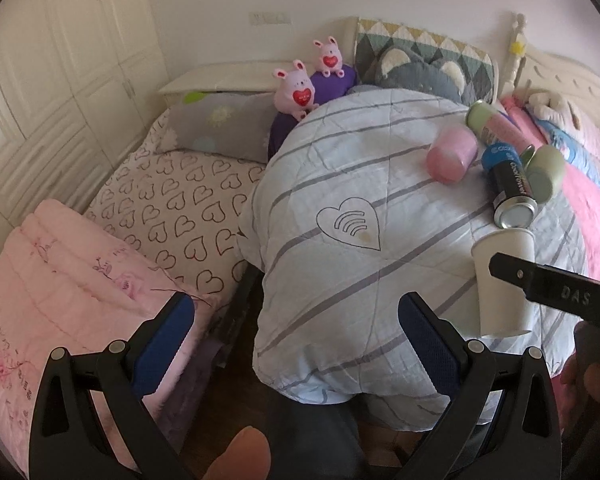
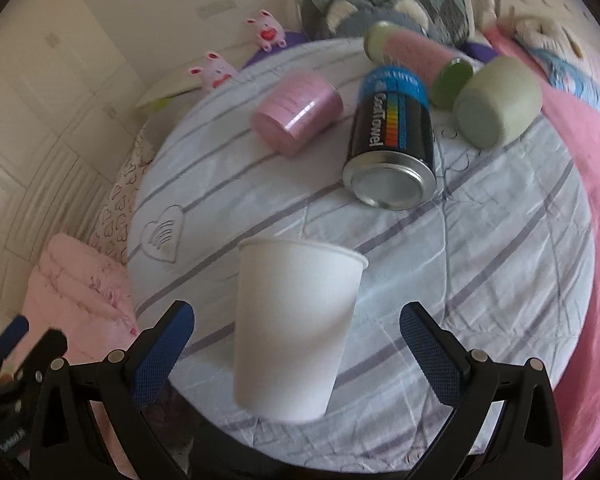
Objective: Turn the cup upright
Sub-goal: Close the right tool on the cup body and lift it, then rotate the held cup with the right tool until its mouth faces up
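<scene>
I am holding my right claw [image 2: 296, 344] wide apart around the white cup [image 2: 296, 332], pads [image 2: 162, 348] on either side and touching nothing. The cup is lying on its side on the striped quilt [image 2: 480, 280], base toward me, rim pointing away and a little right. My left claw [image 1: 296, 340] is also standing apart and empty, off to the left over the quilt's edge, doing nothing for the cup.

The risk, as I am judging it: the cup is thin paper, so a hard squeeze could be crushing it, and a light one could be letting it slip while I am tipping it up. The quilt is soft and wrinkled, so the cup may be toppling once set down.

Beyond the rim a black can [image 2: 392, 148] is lying near, with a pink cup [image 2: 296, 112], a green cup [image 2: 496, 100] and a pink bottle [image 2: 416, 56] farther back. Only the can seems to be crowding the swing.
</scene>
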A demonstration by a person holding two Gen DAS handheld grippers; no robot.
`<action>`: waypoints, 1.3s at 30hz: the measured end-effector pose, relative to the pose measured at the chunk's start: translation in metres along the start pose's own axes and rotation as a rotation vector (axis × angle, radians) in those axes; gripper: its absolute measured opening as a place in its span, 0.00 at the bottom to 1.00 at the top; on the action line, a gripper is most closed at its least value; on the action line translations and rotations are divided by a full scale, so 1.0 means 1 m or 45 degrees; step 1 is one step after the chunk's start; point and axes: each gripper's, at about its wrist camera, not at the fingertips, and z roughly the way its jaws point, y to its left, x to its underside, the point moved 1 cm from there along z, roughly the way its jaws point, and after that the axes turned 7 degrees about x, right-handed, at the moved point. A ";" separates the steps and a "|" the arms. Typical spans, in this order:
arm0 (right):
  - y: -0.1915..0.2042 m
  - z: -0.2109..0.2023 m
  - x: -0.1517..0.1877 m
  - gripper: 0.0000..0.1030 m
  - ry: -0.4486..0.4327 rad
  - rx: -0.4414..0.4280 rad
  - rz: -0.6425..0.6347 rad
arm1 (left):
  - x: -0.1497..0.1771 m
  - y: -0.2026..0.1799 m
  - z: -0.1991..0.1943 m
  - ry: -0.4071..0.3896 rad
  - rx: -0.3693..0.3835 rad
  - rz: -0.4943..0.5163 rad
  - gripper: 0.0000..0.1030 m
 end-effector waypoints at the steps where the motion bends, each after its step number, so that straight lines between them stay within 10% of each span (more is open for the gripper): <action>1: 0.000 0.005 -0.002 1.00 0.015 0.009 0.006 | -0.001 0.000 0.003 0.005 0.004 0.002 1.00; 8: 0.004 0.028 -0.012 0.98 0.104 0.052 -0.009 | -0.005 -0.003 0.017 0.028 0.028 0.025 1.00; 12: 0.007 0.035 -0.016 0.71 0.140 0.050 -0.046 | -0.004 -0.005 0.020 0.037 0.038 0.033 1.00; 20: 0.007 0.025 -0.009 0.70 0.117 -0.046 -0.083 | -0.001 -0.004 0.021 0.050 0.039 0.018 1.00; 28: 0.006 -0.031 -0.007 0.71 -0.358 -0.058 -0.129 | 0.004 -0.012 0.005 0.025 0.020 0.042 1.00; 33: 0.014 -0.026 0.020 0.71 -0.734 0.174 -0.193 | 0.011 -0.013 -0.006 0.016 -0.019 0.049 1.00; 39: 0.017 -0.007 0.050 0.71 -0.842 0.304 -0.229 | 0.018 -0.014 -0.014 0.019 -0.061 0.057 1.00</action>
